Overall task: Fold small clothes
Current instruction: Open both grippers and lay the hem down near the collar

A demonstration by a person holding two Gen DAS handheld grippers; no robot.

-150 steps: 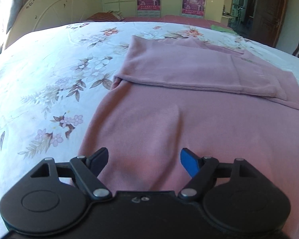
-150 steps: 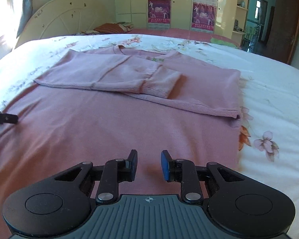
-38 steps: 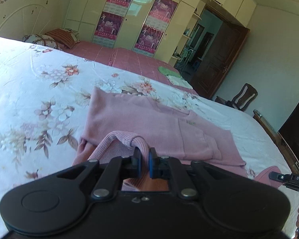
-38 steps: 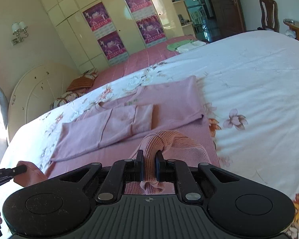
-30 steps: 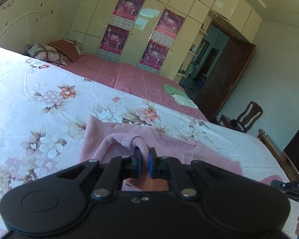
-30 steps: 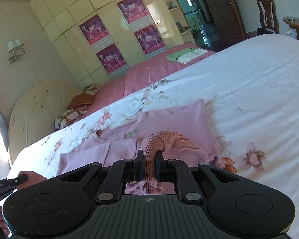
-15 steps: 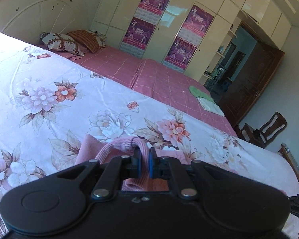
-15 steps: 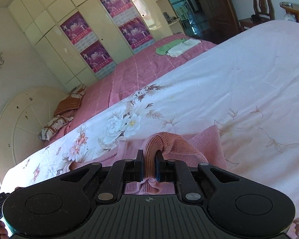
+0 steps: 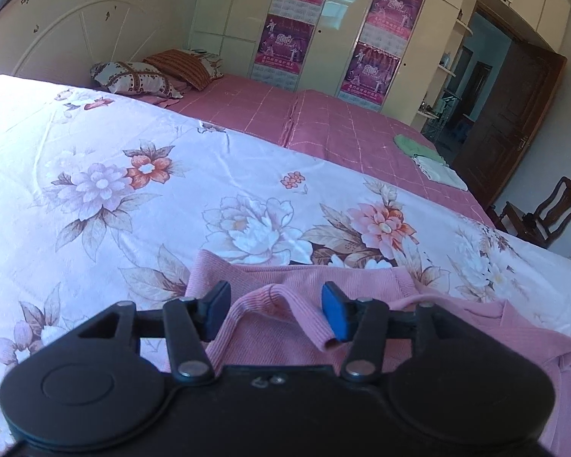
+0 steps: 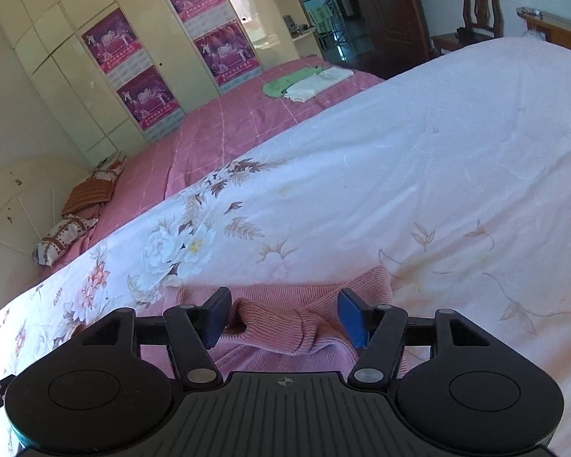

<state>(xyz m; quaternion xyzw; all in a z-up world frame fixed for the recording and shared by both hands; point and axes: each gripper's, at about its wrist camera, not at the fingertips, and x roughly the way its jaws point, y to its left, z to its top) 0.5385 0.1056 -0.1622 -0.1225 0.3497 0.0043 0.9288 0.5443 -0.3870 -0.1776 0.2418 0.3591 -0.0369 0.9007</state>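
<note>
A pink knitted sweater (image 9: 285, 327) lies on the floral bedspread (image 9: 133, 190), with its ribbed hem folded up onto its top edge. My left gripper (image 9: 276, 314) is open, its fingers on either side of a raised loop of the hem without gripping it. In the right wrist view the same sweater (image 10: 285, 327) lies bunched between the fingers of my right gripper (image 10: 285, 314), which is open too. Most of the sweater is hidden under both grippers.
A pink checked sheet (image 9: 323, 125) covers the far part of the bed, with pillows (image 9: 141, 76) by the headboard and folded green and white cloths (image 10: 308, 82). Wardrobes with posters (image 9: 289, 38), a door and a wooden chair (image 9: 552, 213) stand beyond.
Both grippers carried the sweater's hem forward to its top edge, lowered it and opened. The hem now lies loose between the fingers.
</note>
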